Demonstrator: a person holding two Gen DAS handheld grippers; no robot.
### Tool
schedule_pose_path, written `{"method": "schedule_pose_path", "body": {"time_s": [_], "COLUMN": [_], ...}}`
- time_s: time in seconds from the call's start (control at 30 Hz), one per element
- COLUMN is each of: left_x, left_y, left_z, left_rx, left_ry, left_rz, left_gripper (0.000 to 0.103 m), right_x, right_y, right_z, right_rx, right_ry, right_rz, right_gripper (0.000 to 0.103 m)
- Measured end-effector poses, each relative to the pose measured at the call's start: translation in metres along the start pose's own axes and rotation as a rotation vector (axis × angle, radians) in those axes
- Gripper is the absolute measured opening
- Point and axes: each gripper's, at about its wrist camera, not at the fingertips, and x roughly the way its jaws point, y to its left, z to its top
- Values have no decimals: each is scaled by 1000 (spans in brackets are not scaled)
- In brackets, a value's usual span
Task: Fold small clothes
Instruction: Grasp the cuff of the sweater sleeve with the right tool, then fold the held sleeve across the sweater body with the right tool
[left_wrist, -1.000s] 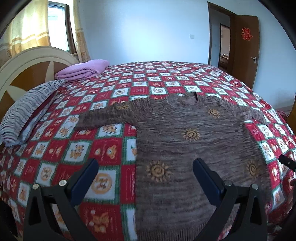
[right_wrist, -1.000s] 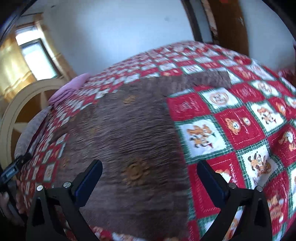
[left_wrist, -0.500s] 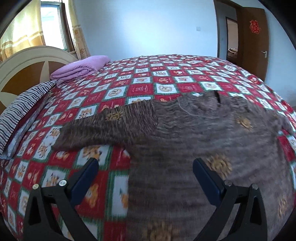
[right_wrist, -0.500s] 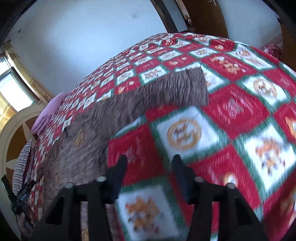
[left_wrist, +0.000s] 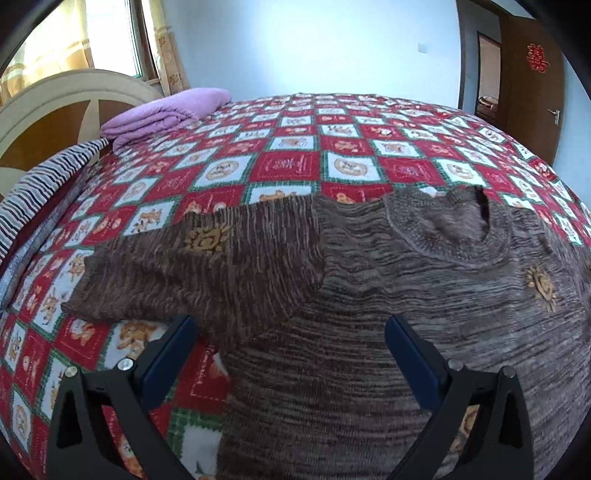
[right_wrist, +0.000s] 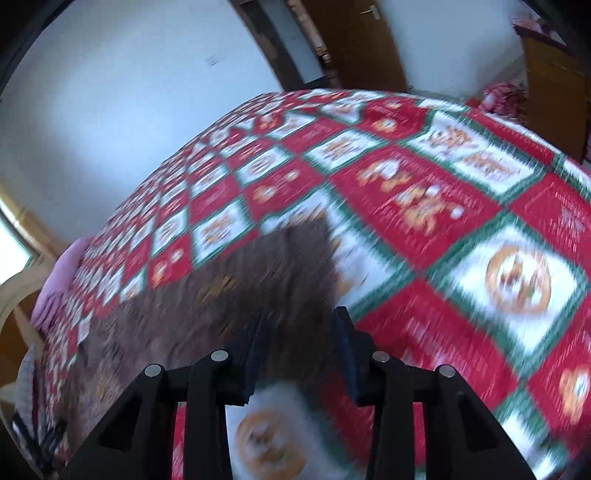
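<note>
1. The brown knitted sweater (left_wrist: 388, 295) lies flat on the bed, front up, spread over a red, white and green checked bedspread (left_wrist: 295, 162). Its collar points toward the far side of the bed, and small orange sun motifs dot the knit.
2. One sleeve (left_wrist: 192, 273) stretches out to the left in the left wrist view, lying across the checked squares.
3. The left gripper (left_wrist: 291, 347) hangs above the sweater near the armpit of that sleeve. Its blue-padded fingers (left_wrist: 166, 362) are spread wide, with nothing pinched between them.
4. The right gripper (right_wrist: 301, 350) sits over the other sleeve's (right_wrist: 288, 280) end, seen through heavy blur. Its jaws are closing, and the brown cuff lies between them; whether the pads already press on the knit cannot be told.
5. A folded purple blanket (left_wrist: 162, 114) rests at the head of the bed beside a striped pillow (left_wrist: 40, 184) and a curved headboard (left_wrist: 55, 110).
6. A brown door (left_wrist: 532, 81) stands open beyond the bed's far corner.
</note>
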Motion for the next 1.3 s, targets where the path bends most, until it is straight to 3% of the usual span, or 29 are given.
{"method": "schedule_pose_path", "body": {"time_s": [0.23, 0.3, 0.5, 0.67, 0.97, 1.3], "left_x": [9, 10, 13, 18, 23, 27], "left_y": [-3, -3, -6, -9, -4, 2], "left_z": [2, 9, 18, 11, 5, 2], "left_rx": [-6, -4, -28, -36, -76, -113], "left_ry": [20, 11, 12, 28, 51, 60], "left_rz": [9, 15, -4, -23, -51, -91], "left_gripper": [103, 103, 103, 103, 103, 103], "right_x": [35, 42, 39, 4, -49, -88], "right_y": [1, 8, 6, 23, 112, 219], "right_z": [21, 19, 28, 58, 79, 53], "right_rx": [-32, -66, -69, -114, -284, -442], "right_ry": [35, 59, 73, -9, -94, -51], "right_rz": [-35, -32, -8, 5, 61, 130], "right_gripper": [31, 8, 4, 4, 4, 4]}}
